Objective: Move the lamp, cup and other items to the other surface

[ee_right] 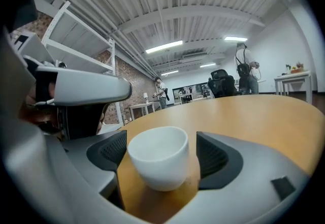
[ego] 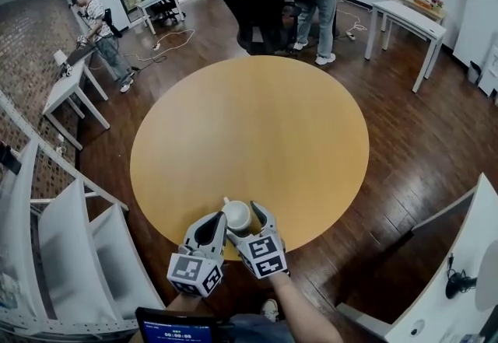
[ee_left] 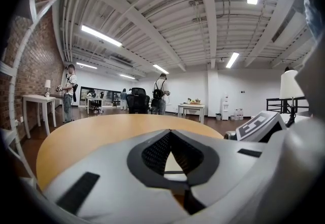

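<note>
Head view: a person is looking steeply down at a round wooden desk (ego: 249, 124) that is lying bare except for one white cup (ego: 236, 215), which is standing upright near the near edge. The right gripper (ego: 244, 222) is reaching around the cup, one jaw on each side, and the left gripper (ego: 215, 223) is hovering just beside it on the left. A white desk (ego: 467, 240) is showing at the lower right corner, well apart, carrying a few things too small to name. Left gripper view: this gripper is clenched, its jaws meeting at the tips with nothing between them, and it is pointing across the bare wooden top. A lamp (ee_left: 290, 86) is standing off to the right, its base hidden behind the gripper's body. Right gripper view: the cup is sitting on the wood between the pads (ee_right: 214, 156), and the gripper is released. A plain gap is showing on the cup's right, and the left pad is lying close to its wall without seeming to press. As a judgement, the task is looking barely begun: the cup is the only item on the round desk, and the lamp is appearing to stand off it. Whether the cup is being delivered or collected, the views are not settling; either way the lamp and any other items are waiting to be moved.
</note>
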`<state>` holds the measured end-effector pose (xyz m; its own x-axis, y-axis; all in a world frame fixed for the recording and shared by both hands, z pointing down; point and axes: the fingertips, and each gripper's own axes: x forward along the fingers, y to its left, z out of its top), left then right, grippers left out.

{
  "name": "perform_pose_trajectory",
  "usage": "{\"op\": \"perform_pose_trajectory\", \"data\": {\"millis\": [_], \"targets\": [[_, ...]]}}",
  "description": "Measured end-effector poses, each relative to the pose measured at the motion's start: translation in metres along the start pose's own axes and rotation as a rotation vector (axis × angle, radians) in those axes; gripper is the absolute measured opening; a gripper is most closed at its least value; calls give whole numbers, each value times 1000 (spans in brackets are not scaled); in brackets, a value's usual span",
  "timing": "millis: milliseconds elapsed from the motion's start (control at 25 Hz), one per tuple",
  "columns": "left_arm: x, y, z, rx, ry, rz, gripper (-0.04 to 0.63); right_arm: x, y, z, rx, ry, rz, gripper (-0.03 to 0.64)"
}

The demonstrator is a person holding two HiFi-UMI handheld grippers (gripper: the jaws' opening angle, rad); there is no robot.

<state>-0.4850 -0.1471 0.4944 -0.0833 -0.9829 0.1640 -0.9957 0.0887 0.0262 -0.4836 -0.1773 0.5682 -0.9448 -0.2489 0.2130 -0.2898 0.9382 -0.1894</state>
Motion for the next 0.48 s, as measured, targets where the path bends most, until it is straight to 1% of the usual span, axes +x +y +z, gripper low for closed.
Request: {"op": "perform_pose_trajectory", "data": {"millis": [120, 200, 240, 320, 400, 480], "targets": [[2, -9, 6, 1, -9, -10, 12, -16, -2, 13, -16, -33, -3, 434], [8, -22, 13, 3, -14, -34, 12, -33, -9, 23, -12, -58, -22, 433], [12, -31, 17, 4, -17, -55, 12, -44, -15, 27, -13, -68, -42, 395], [19, -54, 23, 7, -30, -111, 12, -68, -29, 33, -21, -85, -92, 389], [26, -81, 30, 11, -43, -177, 12, -97, -43, 39, -35, -110, -158, 366], [33, -111, 36, 14, -47, -241, 12, -129, -58, 45, -49, -135, -233, 277]]}}
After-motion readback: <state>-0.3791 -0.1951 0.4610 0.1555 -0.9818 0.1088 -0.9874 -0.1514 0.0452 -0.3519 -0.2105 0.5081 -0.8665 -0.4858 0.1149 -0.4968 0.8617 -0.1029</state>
